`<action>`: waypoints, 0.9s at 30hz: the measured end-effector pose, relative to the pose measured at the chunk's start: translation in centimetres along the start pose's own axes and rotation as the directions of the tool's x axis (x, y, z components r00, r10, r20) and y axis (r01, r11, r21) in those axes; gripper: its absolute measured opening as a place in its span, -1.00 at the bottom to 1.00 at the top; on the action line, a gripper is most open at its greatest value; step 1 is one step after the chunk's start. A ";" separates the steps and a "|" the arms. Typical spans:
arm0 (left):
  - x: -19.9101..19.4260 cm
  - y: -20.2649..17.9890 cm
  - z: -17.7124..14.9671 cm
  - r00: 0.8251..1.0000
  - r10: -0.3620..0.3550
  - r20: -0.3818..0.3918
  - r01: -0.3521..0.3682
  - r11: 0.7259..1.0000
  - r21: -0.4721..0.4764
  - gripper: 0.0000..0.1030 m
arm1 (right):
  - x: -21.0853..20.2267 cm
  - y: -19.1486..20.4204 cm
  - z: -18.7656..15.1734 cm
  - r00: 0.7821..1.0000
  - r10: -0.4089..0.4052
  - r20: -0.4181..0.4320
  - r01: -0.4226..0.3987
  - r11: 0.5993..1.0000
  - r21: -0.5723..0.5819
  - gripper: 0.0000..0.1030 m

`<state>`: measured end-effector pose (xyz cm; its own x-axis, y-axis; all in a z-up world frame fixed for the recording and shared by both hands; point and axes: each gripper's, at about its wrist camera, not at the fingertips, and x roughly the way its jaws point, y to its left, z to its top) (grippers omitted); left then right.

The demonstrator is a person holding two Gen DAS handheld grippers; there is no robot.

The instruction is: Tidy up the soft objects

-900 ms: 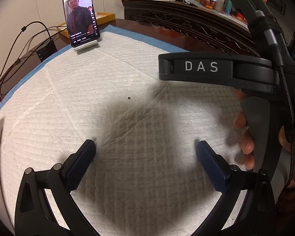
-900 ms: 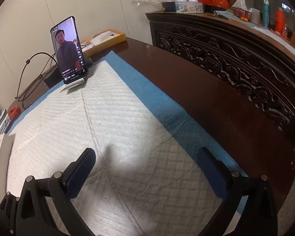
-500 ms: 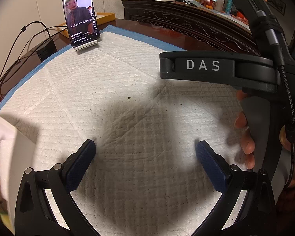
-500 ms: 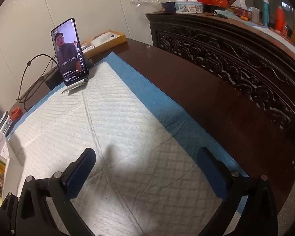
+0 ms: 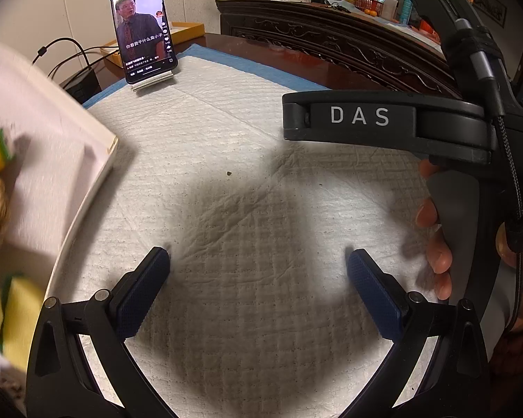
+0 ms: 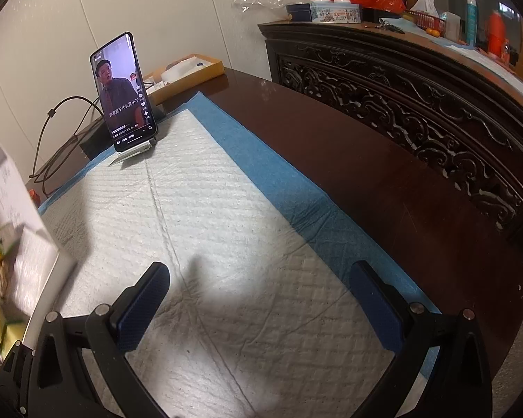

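Soft objects (image 5: pixel 7 299), yellow and tan, blur at the left edge inside a white tray (image 5: pixel 87 174), cut off by the frame and hard to identify. They lie left of both grippers, outside the fingers. The left gripper (image 5: pixel 258 289) and right gripper (image 6: pixel 259 299) gape wide, empty, above the quilted pad (image 5: pixel 244 146).

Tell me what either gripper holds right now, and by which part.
Nothing. The left gripper and right gripper both stand open over the white pad.
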<state>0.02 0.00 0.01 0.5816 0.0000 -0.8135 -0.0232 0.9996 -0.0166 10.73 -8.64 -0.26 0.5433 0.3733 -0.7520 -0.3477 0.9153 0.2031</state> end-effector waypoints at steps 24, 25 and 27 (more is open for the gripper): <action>-0.7 -0.3 -0.8 1.000 0.000 0.000 0.000 1.000 0.000 0.99 | 0.0 0.0 0.0 1.000 0.001 0.002 -0.001 1.000 0.000 1.00; -0.2 0.0 -0.3 1.000 0.000 0.000 0.000 1.000 0.000 0.99 | 0.0 0.0 0.0 1.000 0.002 0.002 -0.002 1.000 0.001 1.00; -0.2 0.0 -0.3 1.000 0.000 0.000 0.000 1.000 0.000 0.99 | 0.0 0.0 0.0 1.000 0.002 0.001 -0.002 1.000 0.001 1.00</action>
<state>-0.38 0.03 0.00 0.5815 0.0001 -0.8135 -0.0233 0.9996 -0.0166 10.71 -8.60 -0.27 0.5438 0.3752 -0.7507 -0.3483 0.9147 0.2048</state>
